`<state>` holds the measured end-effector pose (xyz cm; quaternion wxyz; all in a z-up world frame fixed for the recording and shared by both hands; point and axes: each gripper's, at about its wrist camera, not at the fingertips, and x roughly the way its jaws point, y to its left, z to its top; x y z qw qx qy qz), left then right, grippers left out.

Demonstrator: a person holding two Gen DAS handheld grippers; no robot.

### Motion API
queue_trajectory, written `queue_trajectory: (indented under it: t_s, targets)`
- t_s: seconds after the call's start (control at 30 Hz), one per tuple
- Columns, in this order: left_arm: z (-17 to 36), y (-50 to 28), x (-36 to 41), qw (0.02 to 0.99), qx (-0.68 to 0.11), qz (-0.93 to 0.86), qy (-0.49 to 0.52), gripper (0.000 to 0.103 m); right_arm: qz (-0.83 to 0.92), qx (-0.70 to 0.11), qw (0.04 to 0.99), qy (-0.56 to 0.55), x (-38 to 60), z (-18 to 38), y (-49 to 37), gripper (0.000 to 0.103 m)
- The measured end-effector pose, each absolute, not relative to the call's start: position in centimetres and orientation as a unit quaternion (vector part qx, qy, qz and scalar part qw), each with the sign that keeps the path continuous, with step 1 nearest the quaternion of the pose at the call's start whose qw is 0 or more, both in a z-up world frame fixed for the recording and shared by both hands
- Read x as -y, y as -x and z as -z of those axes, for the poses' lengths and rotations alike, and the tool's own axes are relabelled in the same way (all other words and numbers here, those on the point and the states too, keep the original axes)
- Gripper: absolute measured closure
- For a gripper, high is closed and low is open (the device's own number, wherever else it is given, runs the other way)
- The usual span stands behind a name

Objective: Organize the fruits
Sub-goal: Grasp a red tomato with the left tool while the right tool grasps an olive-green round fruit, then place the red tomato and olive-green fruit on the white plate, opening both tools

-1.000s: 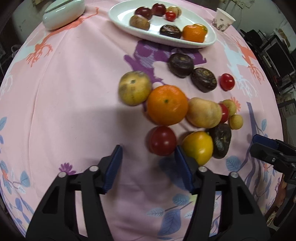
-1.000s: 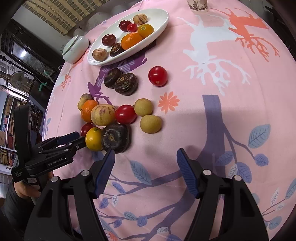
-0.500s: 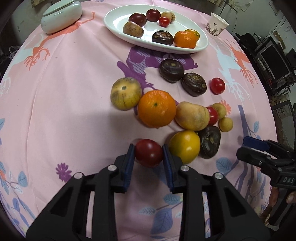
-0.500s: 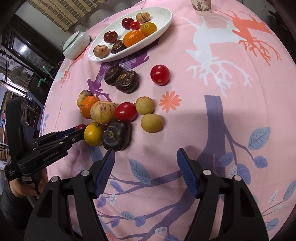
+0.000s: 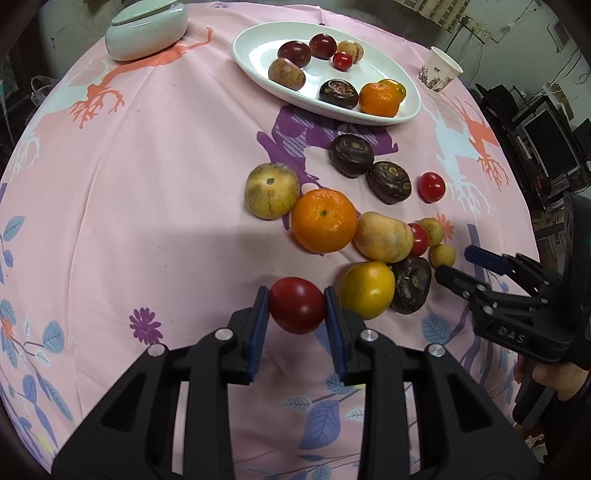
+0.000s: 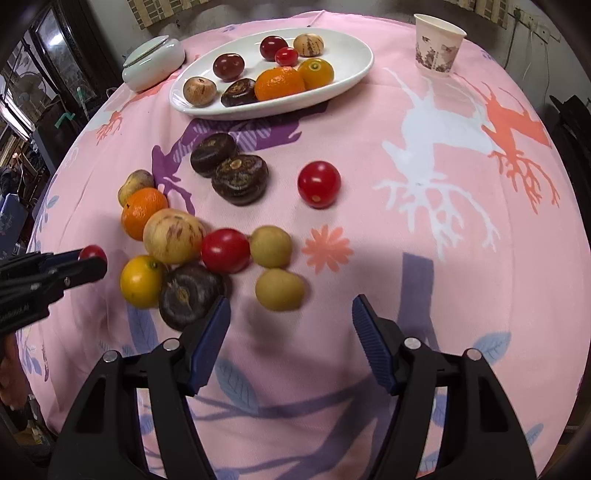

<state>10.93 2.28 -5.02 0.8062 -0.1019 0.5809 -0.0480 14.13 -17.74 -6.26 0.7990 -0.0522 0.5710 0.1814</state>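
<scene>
My left gripper point(image 5: 295, 306) is shut on a dark red plum point(image 5: 297, 304), held just above the pink cloth beside a yellow fruit point(image 5: 366, 288). Seen from the right wrist, that left gripper point(image 6: 88, 260) pinches the plum point(image 6: 92, 253) at the far left. My right gripper point(image 6: 290, 321) has its jaws closing, with nothing between them; a small tan fruit point(image 6: 279, 289) lies just ahead of the tips. A loose pile holds an orange point(image 5: 324, 220), striped melons, dark chestnut-like fruits point(image 6: 190, 295) and red tomatoes point(image 6: 225, 250). The white oval plate point(image 5: 258, 62) at the back carries several fruits.
A pale green lidded dish point(image 5: 146, 27) stands at the back left. A paper cup point(image 6: 437, 44) stands at the back right. A lone red tomato point(image 6: 318, 184) lies apart on the cloth. A person's hand point(image 5: 554, 380) holds the right gripper.
My left gripper closed around the dark red plum and rose slightly with it. My right gripper shifted toward the pile, rolled, and its jaws narrowed.
</scene>
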Motion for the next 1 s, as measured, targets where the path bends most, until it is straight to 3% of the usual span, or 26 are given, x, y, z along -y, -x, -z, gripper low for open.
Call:
queue_trajectory:
  t_s: [0.13,0.27,0.3,0.33,0.6,1.0]
  targets:
    - [5.1,-11.0,-2.3,0.805,-0.582,0.047,0.103,0.073,-0.182,-0.579,0.792,0.067,16.7,7.0,-14.6,0.057]
    - [5.2,-11.0,-2.6,0.804,-0.584,0.043,0.107,0.073,-0.183,-0.573,0.794,0.085,16.3,7.0,-14.5,0.061]
    - [5.2,-11.0,-2.6,0.803,-0.584,0.043,0.108,0.073,-0.183,-0.572,0.795,0.089,16.2,7.0,-14.4,0.071]
    - [5.2,-11.0,-2.5,0.803,-0.585,0.043,0.108,0.073,-0.184,-0.573,0.794,0.087,16.3,7.0,-14.5,0.074]
    - [4.3,-11.1,-2.0,0.807,-0.58,0.048,0.1,0.073,-0.19,-0.568,0.8,0.037,18.2,4.8,-13.8,0.075]
    - [-1.2,-13.8,-1.5,0.841,-0.529,0.068,0.09,0.073,-0.205,-0.518,0.83,-0.024,19.7,-1.3,-15.6,0.074]
